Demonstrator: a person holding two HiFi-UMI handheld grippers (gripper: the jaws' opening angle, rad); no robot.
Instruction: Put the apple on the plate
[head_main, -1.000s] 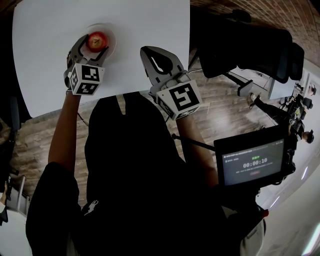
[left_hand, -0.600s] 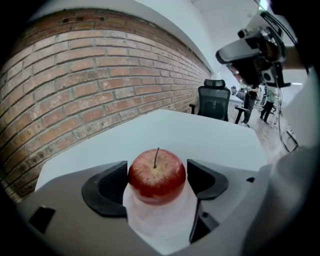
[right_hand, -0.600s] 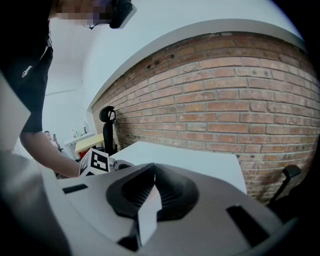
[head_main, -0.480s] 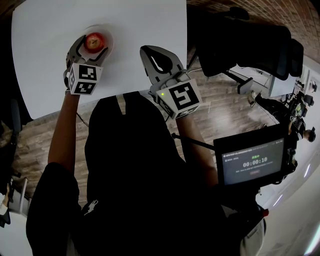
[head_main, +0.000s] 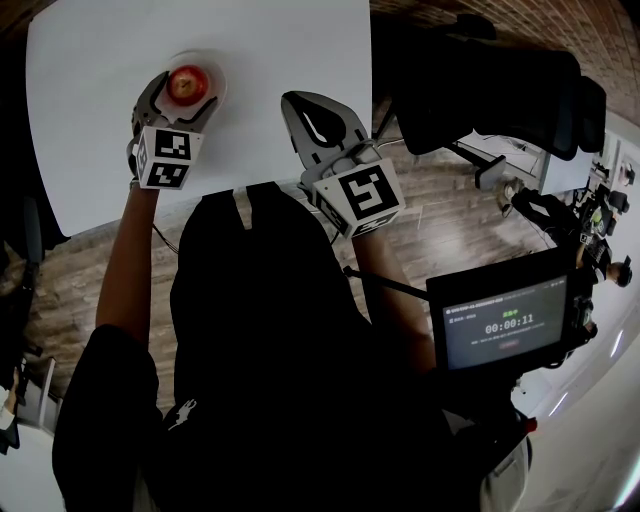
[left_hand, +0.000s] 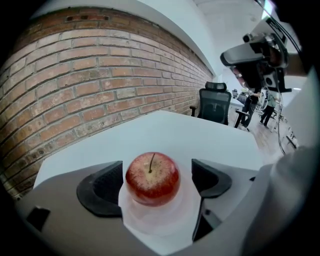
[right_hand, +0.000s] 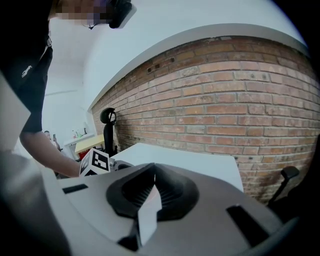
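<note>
Apple (left_hand: 152, 178) sits stem-up on the plate (left_hand: 156, 222) on the white surface (head_main: 280, 50); your left gripper (left_hand: 157, 182) straddles it, jaws opening, a gap showing beside the fruit; your right gripper (right_hand: 152, 192) hangs nearby, jaws pressed together, empty.

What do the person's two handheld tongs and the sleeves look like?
Both the left tongs and the right tongs have light grey bodies with black ribbed pads. Each carries a white cube printed with black square markers. The person wears a black short-sleeved top.
</note>
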